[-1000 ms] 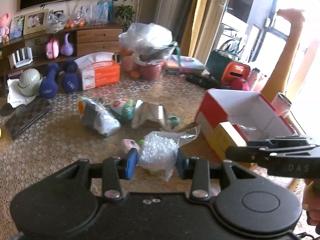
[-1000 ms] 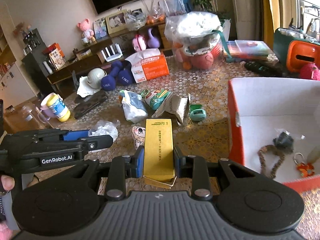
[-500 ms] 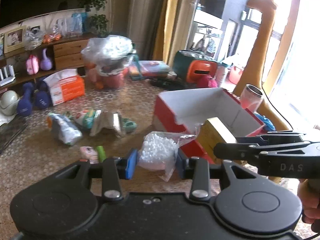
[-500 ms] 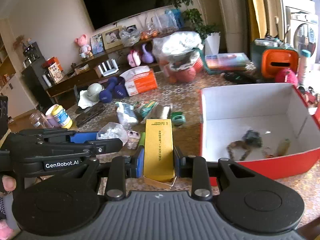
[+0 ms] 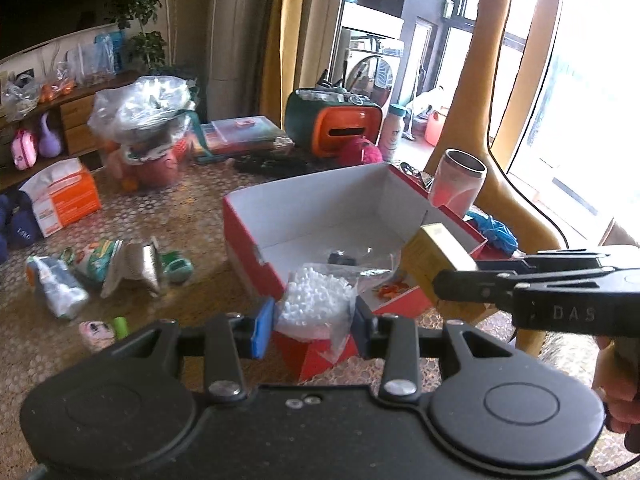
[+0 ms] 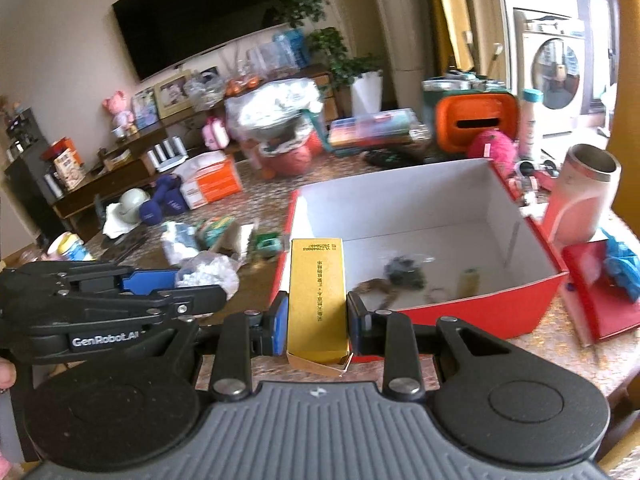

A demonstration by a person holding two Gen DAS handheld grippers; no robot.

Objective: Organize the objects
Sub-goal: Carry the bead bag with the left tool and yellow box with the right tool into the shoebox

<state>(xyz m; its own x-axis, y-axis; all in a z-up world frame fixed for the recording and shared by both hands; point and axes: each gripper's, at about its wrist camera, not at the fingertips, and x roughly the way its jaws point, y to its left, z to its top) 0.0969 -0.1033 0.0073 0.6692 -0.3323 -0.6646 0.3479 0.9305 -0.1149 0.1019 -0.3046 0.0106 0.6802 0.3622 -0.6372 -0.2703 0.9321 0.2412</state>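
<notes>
Two claws clamped: bead bag [image 5: 316, 304], gold box [image 6: 317, 300].

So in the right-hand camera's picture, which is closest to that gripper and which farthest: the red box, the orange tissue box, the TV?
From the right gripper:
1. Red box, just ahead, slightly right.
2. Orange tissue box, farther back on the left.
3. TV, on the far wall.

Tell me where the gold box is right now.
The gold box is clamped in the right gripper, at the near left corner of the red box.
</notes>
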